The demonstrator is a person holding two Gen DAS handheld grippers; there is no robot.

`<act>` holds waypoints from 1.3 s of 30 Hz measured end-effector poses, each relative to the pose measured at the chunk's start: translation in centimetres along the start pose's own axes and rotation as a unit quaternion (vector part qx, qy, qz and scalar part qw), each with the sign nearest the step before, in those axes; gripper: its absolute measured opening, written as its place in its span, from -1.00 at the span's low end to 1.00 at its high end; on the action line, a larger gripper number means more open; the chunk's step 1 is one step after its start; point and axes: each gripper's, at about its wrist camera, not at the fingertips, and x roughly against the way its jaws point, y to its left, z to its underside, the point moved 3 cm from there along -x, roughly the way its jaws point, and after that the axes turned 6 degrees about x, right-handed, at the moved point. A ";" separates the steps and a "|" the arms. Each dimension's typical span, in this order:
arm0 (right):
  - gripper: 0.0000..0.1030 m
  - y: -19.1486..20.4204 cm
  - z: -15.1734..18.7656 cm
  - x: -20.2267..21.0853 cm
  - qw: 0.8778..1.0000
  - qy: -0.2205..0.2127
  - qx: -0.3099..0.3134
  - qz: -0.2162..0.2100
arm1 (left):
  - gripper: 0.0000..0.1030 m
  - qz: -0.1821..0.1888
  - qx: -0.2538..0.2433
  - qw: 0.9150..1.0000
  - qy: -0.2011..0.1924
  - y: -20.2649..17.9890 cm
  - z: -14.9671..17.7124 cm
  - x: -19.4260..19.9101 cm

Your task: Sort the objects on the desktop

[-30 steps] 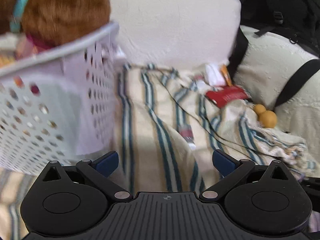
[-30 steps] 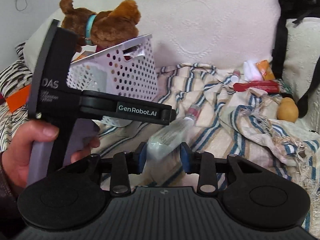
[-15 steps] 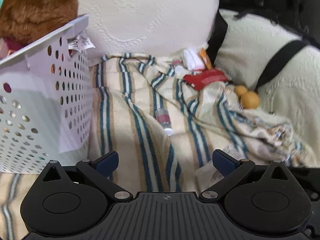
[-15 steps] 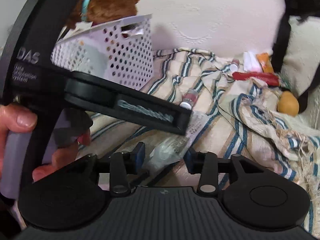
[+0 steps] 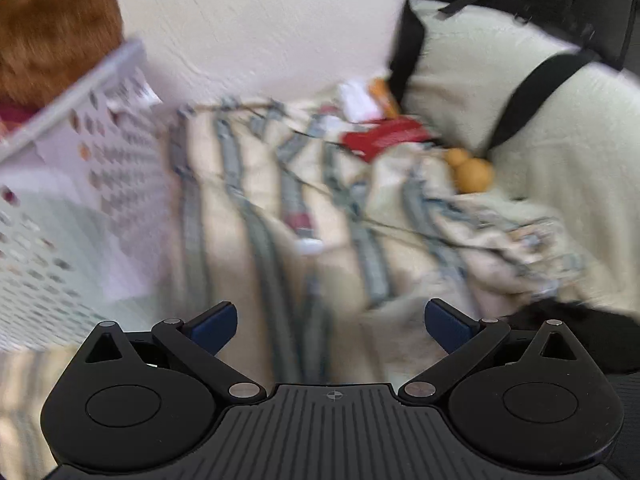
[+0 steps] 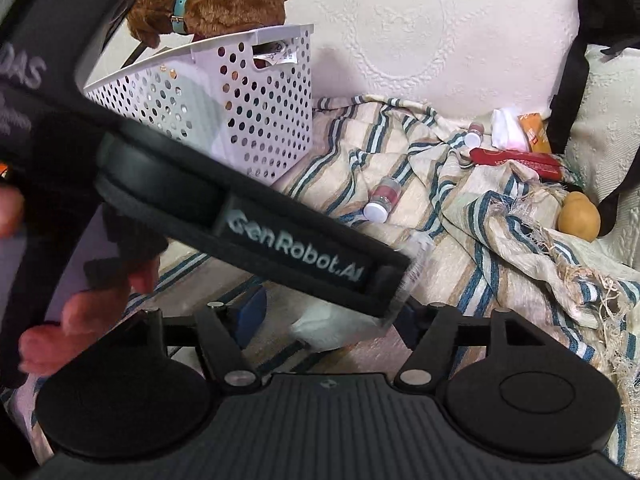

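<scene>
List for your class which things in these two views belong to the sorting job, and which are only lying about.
Job:
white basket
clear packet between the open right tool
small bottle
second small bottle
red packet
potato
open left tool

Lying about:
striped blanket
white cushion
black strap

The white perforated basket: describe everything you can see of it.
The white perforated basket looks like moulded plastic, its walls punched with rows of round holes under a flat rim. It stands upright on the striped blanket, against the pale cushion. A brown plush toy with a teal collar sticks out above the rim, and a paper tag shows through a handle slot.
</scene>
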 end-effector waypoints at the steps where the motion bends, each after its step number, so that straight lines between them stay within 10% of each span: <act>1: 0.43 -0.1 0.0 -0.1 1.000 0.001 -0.001 -0.001 | 1.00 0.016 0.012 1.000 0.001 0.2 -0.1 0.2; 8: 0.43 -0.3 0.1 -0.1 1.000 0.003 -0.006 -0.009 | 1.00 0.100 0.020 0.995 0.004 -0.7 0.1 0.9; 13: 0.42 0.0 0.2 -0.4 1.000 0.013 -0.001 -0.008 | 0.23 0.091 0.037 0.994 0.036 -0.6 0.6 -1.8; 21: 0.42 -0.1 0.2 -0.1 1.000 0.008 -0.007 -0.005 | -0.33 0.079 0.046 0.995 0.031 1.0 0.3 -1.4; 33: 0.63 -1.8 -0.7 -0.6 0.996 0.005 -0.080 0.040 | -0.44 0.073 0.033 0.996 0.027 1.7 0.5 -0.7; 35: 0.45 -1.9 -1.1 -1.4 0.994 0.028 -0.093 0.052 | -0.42 0.076 0.031 0.996 0.027 1.8 0.6 -0.7; 37: -0.28 -1.6 -1.4 -1.4 0.992 0.031 -0.119 0.020 | -0.42 0.076 0.033 0.996 0.025 2.0 0.7 -0.5; 39: -0.32 -1.3 -1.4 -1.5 0.991 0.038 -0.122 0.024 | -0.42 0.078 0.037 0.996 0.026 2.2 0.7 -0.4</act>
